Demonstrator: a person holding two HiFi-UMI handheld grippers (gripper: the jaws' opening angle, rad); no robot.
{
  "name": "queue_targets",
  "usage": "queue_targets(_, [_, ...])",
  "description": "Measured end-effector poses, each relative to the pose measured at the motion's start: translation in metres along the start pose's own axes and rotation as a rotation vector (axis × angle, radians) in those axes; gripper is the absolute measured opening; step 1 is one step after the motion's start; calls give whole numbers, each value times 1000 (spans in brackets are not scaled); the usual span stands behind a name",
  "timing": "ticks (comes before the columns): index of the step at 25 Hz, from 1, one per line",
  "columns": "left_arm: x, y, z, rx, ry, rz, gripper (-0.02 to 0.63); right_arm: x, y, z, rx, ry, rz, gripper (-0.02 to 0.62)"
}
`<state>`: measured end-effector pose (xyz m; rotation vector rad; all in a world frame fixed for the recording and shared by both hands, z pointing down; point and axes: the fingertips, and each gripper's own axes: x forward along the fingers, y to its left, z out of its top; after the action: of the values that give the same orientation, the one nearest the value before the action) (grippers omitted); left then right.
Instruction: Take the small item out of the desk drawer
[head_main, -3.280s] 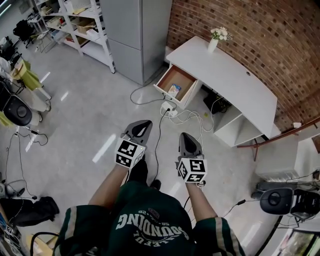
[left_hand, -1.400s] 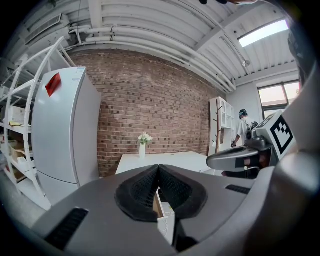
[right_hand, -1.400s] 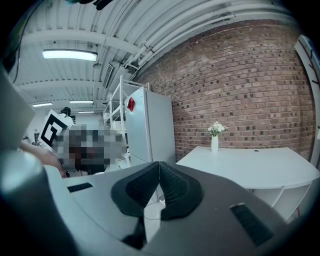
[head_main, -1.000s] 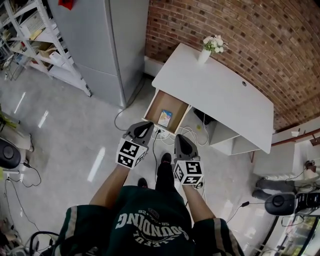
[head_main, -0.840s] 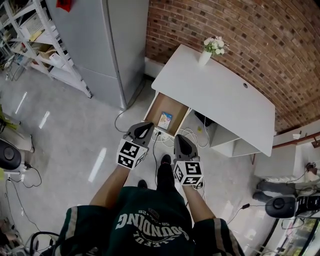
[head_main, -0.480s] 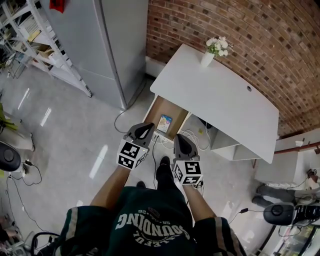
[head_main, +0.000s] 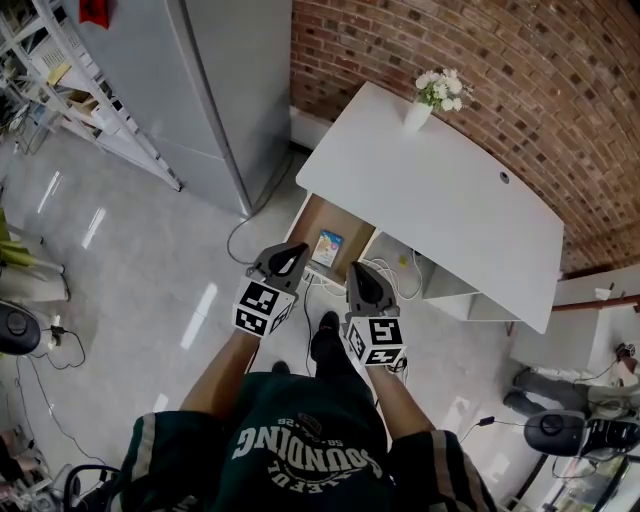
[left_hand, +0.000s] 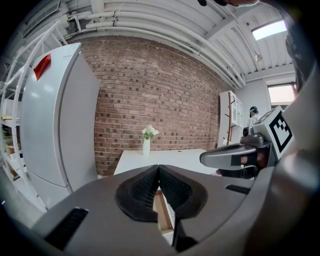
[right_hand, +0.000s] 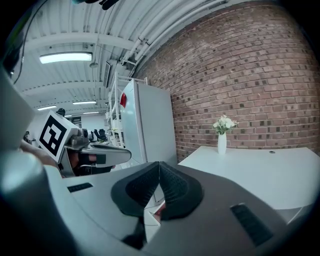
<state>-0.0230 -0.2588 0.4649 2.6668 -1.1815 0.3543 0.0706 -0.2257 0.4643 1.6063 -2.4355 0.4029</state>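
The white desk stands against the brick wall, its wooden drawer pulled out toward me. A small blue-and-white item lies in the drawer. My left gripper is shut and empty, just short of the drawer's near left corner. My right gripper is shut and empty too, near the drawer's front right corner. In the left gripper view the shut left gripper points at the desk. In the right gripper view the shut right gripper also faces the desk.
A white vase of flowers stands at the desk's far corner. A grey fridge is left of the desk, metal shelving further left. Cables and a power strip lie on the floor under the desk.
I have walked closer to the desk. Both grippers now reach the open drawer's front edge, still shut.
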Motion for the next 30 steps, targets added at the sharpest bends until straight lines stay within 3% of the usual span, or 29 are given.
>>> queue_targets(30, [54,-18,-19,-23,71,-46,17,9,-41,-3,9,34,-8,25])
